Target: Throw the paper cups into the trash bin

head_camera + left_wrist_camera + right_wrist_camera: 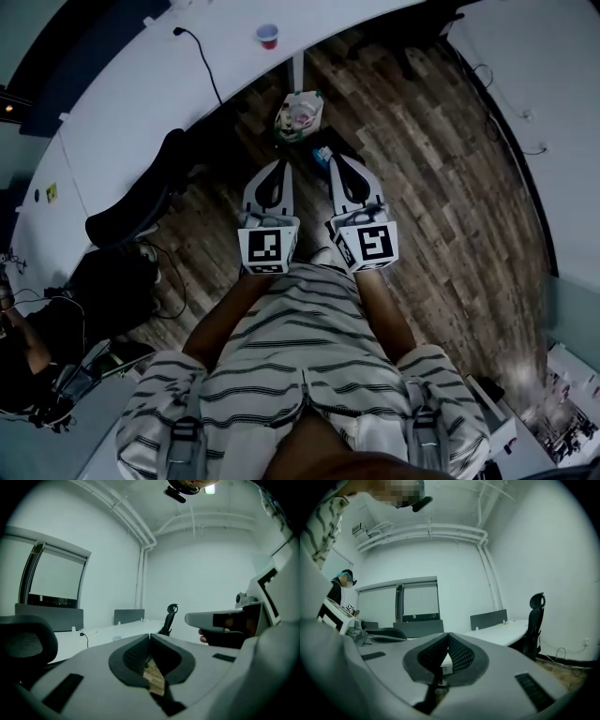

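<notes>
Evidently the approach step: left gripper (278, 169) and right gripper (340, 161), mid-frame, have their fingers pressed together on nothing. A cup (267, 36) stands on the table (141, 94) at top centre (bin (299, 116) just below). Next, I judge: reach it and open.

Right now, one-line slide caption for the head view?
Left gripper and right gripper shut, empty, above wood floor; trash bin ahead, paper cup on white desk beyond.
</notes>
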Motion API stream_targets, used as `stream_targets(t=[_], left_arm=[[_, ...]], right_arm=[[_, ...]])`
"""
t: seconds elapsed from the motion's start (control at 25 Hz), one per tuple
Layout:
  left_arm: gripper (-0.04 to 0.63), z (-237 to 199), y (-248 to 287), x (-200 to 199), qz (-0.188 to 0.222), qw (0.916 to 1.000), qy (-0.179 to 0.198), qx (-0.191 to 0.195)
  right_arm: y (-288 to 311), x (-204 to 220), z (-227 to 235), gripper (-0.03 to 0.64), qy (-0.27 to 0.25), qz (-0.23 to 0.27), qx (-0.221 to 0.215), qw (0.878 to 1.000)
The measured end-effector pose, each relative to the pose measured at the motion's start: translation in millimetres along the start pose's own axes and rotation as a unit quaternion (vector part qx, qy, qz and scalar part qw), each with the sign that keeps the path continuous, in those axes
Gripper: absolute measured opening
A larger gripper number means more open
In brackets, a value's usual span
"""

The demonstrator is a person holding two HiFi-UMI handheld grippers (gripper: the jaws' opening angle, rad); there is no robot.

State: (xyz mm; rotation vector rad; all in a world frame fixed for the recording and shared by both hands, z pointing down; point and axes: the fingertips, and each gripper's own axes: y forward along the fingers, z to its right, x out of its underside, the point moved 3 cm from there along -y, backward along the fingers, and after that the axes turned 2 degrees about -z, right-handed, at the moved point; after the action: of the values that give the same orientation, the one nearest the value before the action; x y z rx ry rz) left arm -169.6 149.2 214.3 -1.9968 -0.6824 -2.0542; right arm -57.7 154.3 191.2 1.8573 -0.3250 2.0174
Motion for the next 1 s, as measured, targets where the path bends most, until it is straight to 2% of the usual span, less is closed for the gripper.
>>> stream_targets(t=[0.24, 0.52, 1.0], left_arm=[[0.025, -39, 57, -25, 0.017, 0.9998, -0.003, 0.011], [0.025, -83, 108, -37, 0.003, 0.9998, -0.004, 0.022], [0.025, -128, 169, -40, -0.002, 0.9988, -0.029, 0.039]], right_arm=[[62, -19, 20, 0.008, -0.008, 0.002, 0.016, 1.0], [120, -34, 32, 0.008, 0.0, 0.004, 0.034, 0.999], [179, -45, 50, 0.008, -0.004, 0.006, 0.07, 0.997]])
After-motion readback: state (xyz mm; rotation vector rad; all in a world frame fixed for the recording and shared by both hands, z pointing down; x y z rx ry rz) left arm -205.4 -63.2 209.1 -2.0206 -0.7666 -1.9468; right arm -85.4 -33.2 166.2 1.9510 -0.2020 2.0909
